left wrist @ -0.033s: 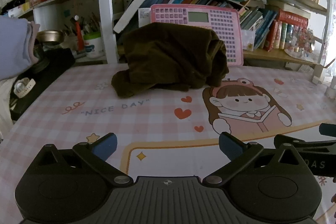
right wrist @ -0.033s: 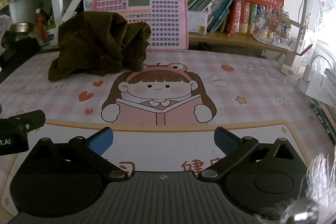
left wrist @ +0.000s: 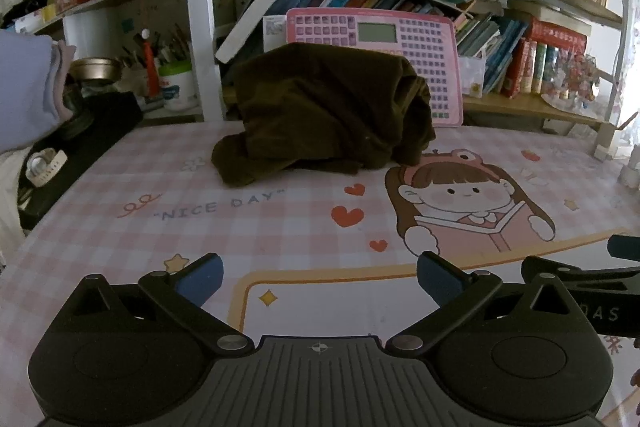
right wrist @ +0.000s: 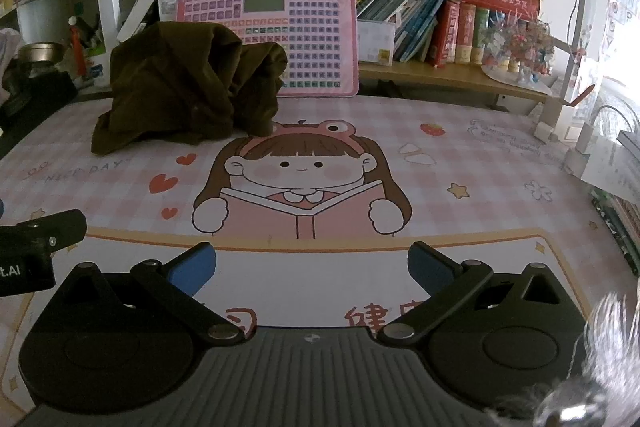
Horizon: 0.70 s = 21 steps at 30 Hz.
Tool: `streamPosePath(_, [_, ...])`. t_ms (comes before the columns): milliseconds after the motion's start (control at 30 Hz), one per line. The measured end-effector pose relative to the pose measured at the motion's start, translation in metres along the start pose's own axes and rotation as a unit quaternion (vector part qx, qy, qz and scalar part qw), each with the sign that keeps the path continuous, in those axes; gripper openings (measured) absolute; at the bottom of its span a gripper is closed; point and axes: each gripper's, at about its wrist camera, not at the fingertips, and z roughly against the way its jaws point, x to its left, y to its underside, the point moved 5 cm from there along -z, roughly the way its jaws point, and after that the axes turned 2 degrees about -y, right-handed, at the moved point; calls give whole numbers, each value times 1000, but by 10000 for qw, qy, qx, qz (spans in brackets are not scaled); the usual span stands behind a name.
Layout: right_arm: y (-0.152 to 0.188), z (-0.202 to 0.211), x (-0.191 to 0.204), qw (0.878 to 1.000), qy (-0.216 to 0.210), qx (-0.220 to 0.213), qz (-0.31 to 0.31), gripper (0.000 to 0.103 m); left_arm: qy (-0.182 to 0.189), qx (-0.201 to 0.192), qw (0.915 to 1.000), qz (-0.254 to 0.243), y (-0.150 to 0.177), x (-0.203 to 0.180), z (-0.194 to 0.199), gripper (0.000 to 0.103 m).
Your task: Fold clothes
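A dark brown garment (left wrist: pixel 328 115) lies crumpled in a heap at the far side of the desk, leaning against a pink toy keyboard (left wrist: pixel 400 39). It also shows in the right wrist view (right wrist: pixel 192 87), at the far left. My left gripper (left wrist: pixel 319 275) is open and empty, low over the near part of the desk mat, well short of the garment. My right gripper (right wrist: pixel 311 261) is open and empty too, to the right of the left one. Part of the right gripper shows at the right edge of the left wrist view (left wrist: pixel 592 291).
A pink checked desk mat (right wrist: pixel 480 163) with a cartoon girl covers the desk. Bookshelves (right wrist: pixel 440 23) stand behind it. A black object (left wrist: pixel 80 147) and a sleeve (left wrist: pixel 24 87) are at the left. Small white items (right wrist: pixel 584 143) sit at the right edge.
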Motion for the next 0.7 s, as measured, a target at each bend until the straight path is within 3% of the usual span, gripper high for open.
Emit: streamPosePath(700, [-1,-3,-2,10000,-14,69,-22,103,-94,105,9999,23,11,-14,-6,103])
